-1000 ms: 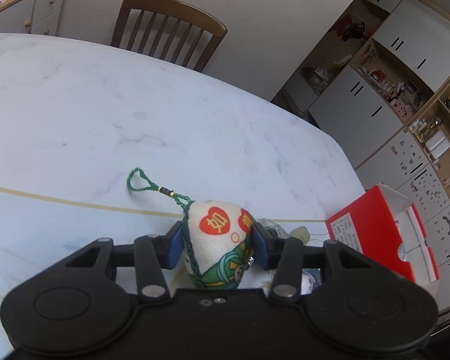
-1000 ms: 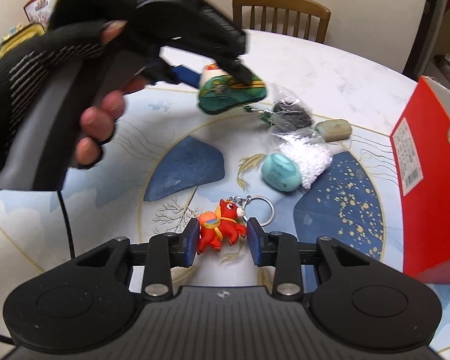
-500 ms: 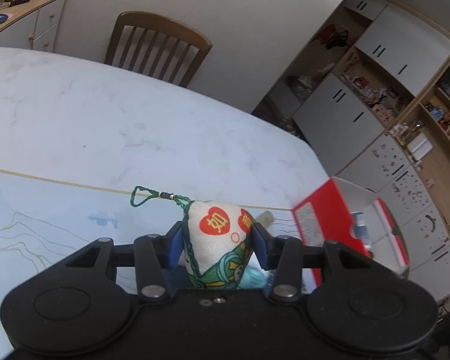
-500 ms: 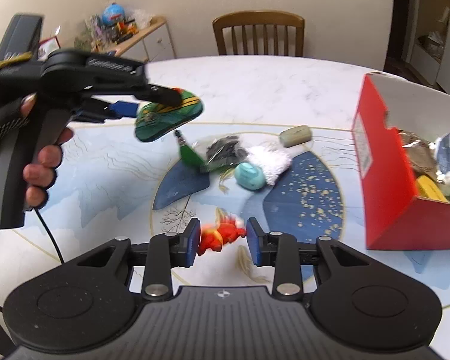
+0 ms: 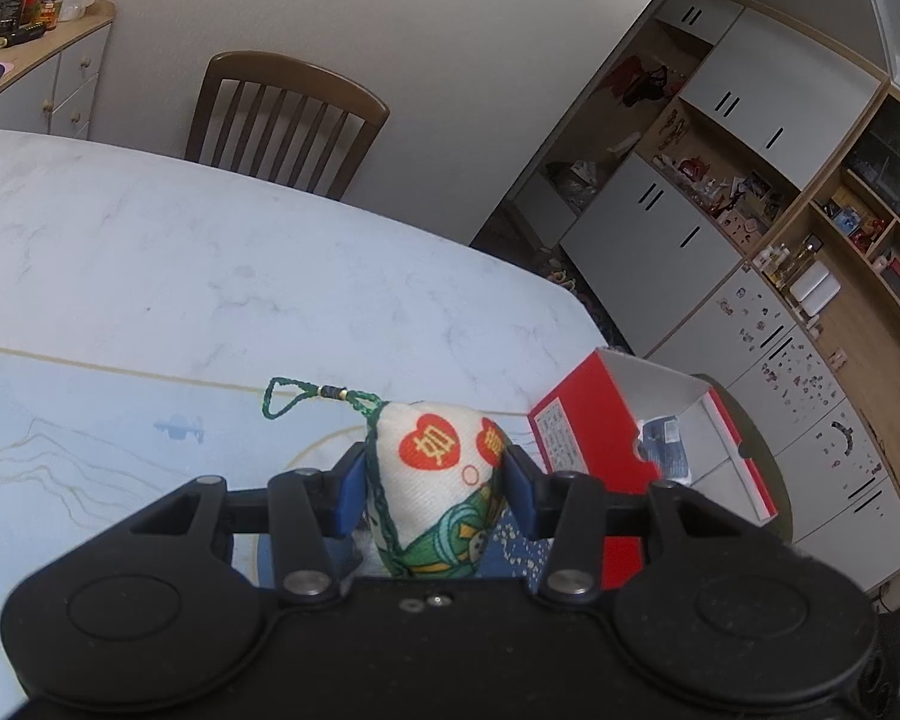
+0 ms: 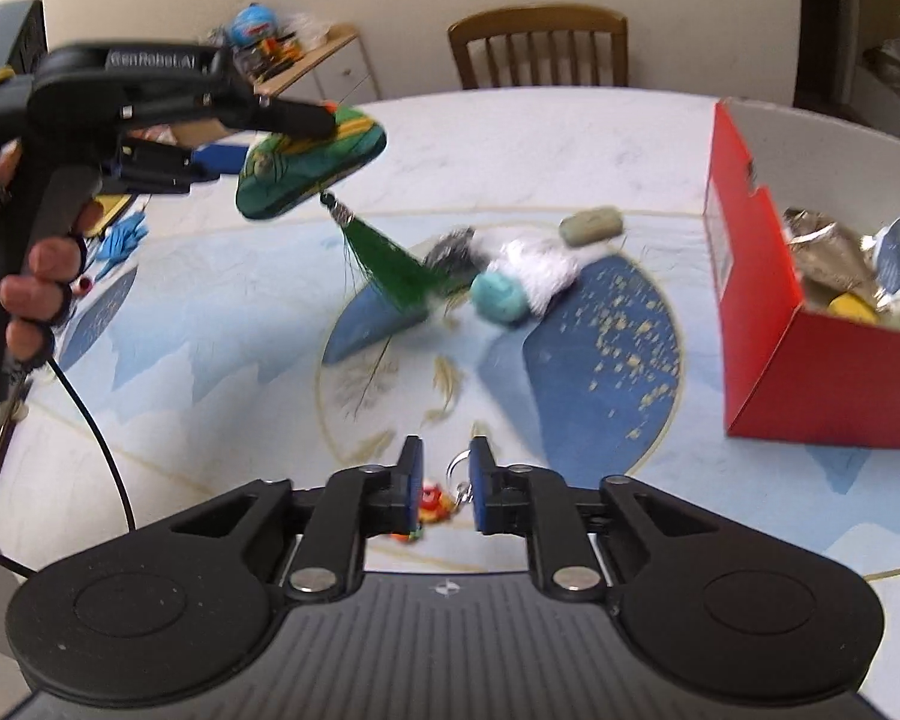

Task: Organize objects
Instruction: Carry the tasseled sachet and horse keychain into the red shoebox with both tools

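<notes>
My left gripper is shut on a white cloth sachet with red hearts and a green cord loop. In the right wrist view that sachet hangs in the air above the table's left half, and its green tassel swings below it. My right gripper is shut on a red horse keychain, held above the table. The open red box at the right holds foil packets. In the left wrist view the red box lies ahead to the right.
A teal oval, a white bag, a dark bag and a grey-green bar lie mid-table. A wooden chair stands behind. Blue gloves lie left. White cabinets fill the right.
My right gripper's fingers closed on the red horse and lifted it off the table. The left gripper carried the sachet higher and turned toward the red box.
</notes>
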`<action>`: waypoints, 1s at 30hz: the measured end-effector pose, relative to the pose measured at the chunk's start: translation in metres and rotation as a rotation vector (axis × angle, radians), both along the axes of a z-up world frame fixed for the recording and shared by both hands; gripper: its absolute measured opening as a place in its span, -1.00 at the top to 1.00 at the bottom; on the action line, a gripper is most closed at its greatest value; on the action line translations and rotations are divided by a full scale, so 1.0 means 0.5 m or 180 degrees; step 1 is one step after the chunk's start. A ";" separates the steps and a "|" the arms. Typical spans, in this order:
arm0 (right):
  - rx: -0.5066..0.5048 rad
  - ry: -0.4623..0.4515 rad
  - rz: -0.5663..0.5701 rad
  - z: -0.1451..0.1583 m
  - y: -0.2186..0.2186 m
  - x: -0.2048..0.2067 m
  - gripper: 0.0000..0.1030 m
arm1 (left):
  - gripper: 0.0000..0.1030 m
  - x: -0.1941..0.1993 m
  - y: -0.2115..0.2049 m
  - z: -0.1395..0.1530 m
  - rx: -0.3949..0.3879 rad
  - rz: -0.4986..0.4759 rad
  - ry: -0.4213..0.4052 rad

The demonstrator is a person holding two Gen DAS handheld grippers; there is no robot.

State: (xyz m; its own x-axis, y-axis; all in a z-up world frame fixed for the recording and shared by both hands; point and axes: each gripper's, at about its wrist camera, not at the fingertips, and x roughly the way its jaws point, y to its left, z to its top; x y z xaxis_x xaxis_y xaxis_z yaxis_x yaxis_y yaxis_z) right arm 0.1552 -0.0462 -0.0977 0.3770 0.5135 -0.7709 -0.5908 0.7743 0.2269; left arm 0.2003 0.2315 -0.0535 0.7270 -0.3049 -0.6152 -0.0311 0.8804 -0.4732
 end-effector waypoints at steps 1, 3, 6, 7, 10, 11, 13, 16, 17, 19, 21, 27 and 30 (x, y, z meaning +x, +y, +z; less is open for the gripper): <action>-0.0006 0.0015 0.0033 -0.006 0.002 -0.002 0.33 | 0.11 -0.003 -0.001 -0.004 0.0004 0.0003 0.0013; -0.0017 -0.0018 0.0107 -0.016 0.010 -0.011 -0.15 | 0.11 -0.010 -0.002 -0.008 0.0009 0.0018 0.0039; -0.0082 -0.0109 0.0279 -0.032 0.028 -0.024 -0.32 | 0.11 -0.017 0.005 -0.020 0.0006 0.0055 0.0092; -0.0140 -0.0126 0.0327 -0.041 0.036 -0.027 -0.32 | 0.11 -0.019 0.008 -0.023 0.0002 0.0069 0.0108; -0.0274 -0.0172 0.0457 -0.071 0.060 -0.033 -0.32 | 0.11 -0.023 0.017 -0.034 -0.0009 0.0099 0.0147; -0.0318 -0.0187 0.0499 -0.079 0.068 -0.034 -0.32 | 0.11 -0.025 0.020 -0.036 -0.0012 0.0099 0.0154; -0.0385 -0.0204 0.0558 -0.094 0.080 -0.037 -0.32 | 0.11 -0.028 0.022 -0.040 -0.0004 0.0093 0.0168; -0.0427 -0.0230 0.0597 -0.107 0.094 -0.043 -0.32 | 0.11 -0.030 0.025 -0.045 -0.0017 0.0082 0.0186; -0.0459 -0.0256 0.0587 -0.111 0.099 -0.044 -0.32 | 0.11 -0.031 0.025 -0.046 -0.0024 0.0078 0.0192; -0.0513 -0.0273 0.0540 -0.119 0.104 -0.042 -0.32 | 0.11 -0.032 0.027 -0.050 -0.0031 0.0066 0.0201; -0.0556 -0.0268 0.0480 -0.124 0.108 -0.038 -0.32 | 0.11 -0.032 0.027 -0.053 -0.0022 0.0055 0.0205; -0.0617 -0.0325 0.0363 -0.128 0.117 -0.037 -0.31 | 0.11 -0.030 0.027 -0.056 -0.0031 0.0010 0.0205; -0.0627 -0.0329 0.0360 -0.128 0.118 -0.040 -0.30 | 0.11 -0.029 0.027 -0.059 -0.0038 -0.0004 0.0214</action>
